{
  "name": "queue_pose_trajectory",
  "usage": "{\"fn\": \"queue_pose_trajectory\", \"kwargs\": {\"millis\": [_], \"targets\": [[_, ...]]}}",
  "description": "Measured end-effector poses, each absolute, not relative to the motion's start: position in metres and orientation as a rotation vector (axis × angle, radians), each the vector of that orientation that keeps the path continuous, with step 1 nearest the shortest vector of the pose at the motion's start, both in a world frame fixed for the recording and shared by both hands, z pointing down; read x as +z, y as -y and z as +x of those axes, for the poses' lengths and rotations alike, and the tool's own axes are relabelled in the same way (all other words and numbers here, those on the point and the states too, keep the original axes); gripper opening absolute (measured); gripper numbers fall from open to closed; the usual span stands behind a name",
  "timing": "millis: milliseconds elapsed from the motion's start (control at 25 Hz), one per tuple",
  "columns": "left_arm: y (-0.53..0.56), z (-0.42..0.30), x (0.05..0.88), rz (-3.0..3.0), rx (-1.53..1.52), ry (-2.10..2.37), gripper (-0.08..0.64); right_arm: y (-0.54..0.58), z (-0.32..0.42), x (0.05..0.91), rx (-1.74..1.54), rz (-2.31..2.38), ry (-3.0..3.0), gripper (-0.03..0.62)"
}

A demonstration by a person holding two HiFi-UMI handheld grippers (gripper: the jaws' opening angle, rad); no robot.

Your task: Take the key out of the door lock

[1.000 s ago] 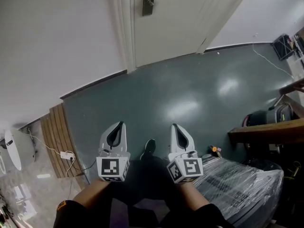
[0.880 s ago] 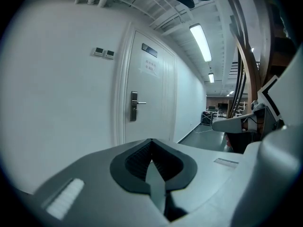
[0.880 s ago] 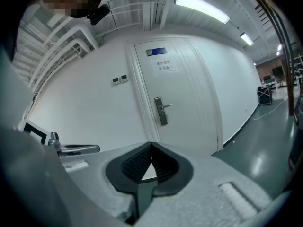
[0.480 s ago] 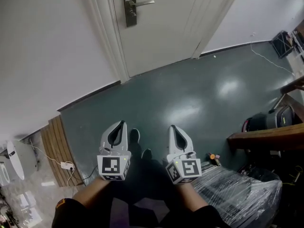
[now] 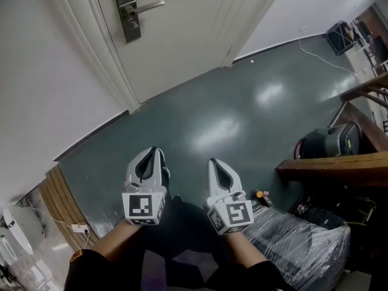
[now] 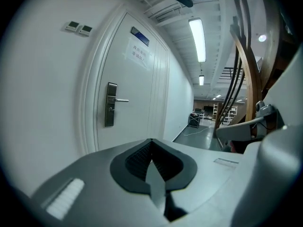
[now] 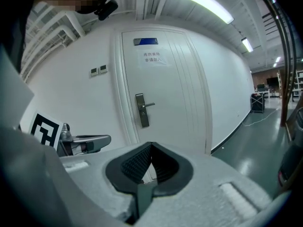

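A tall, dark metal door lock [image 5: 127,12] stands upright at the left edge of a white door [image 5: 182,41], far across the scene. Its silver lever handle [image 5: 150,6] points level to the right. Any key in the keyhole below the handle is too small to make out.

We have carried the left gripper [image 5: 152,150] and right gripper [image 5: 212,161] closer to the door [image 5: 188,35], whose lock plate [image 5: 127,12] now shows further left in the head view.
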State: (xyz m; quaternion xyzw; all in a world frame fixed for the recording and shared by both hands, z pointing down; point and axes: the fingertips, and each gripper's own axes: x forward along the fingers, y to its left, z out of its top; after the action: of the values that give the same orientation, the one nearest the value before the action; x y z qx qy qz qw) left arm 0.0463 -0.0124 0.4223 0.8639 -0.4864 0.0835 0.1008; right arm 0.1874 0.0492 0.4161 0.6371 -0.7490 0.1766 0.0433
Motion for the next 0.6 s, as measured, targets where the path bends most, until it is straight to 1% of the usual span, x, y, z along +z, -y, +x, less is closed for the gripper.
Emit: {"fn": "queue_pose_trajectory", "kwargs": {"millis": [200, 600], "targets": [[0.077, 0.044, 0.429, 2.564, 0.256, 1.431, 0.017, 0.018, 0.188, 0.420, 0.556, 1.944, 2.254, -0.008], [0.194, 0.005, 0.407, 2.562, 0.211, 1.511, 0.017, 0.152, 0.149, 0.406, 0.531, 1.852, 2.311, -0.009]]}}
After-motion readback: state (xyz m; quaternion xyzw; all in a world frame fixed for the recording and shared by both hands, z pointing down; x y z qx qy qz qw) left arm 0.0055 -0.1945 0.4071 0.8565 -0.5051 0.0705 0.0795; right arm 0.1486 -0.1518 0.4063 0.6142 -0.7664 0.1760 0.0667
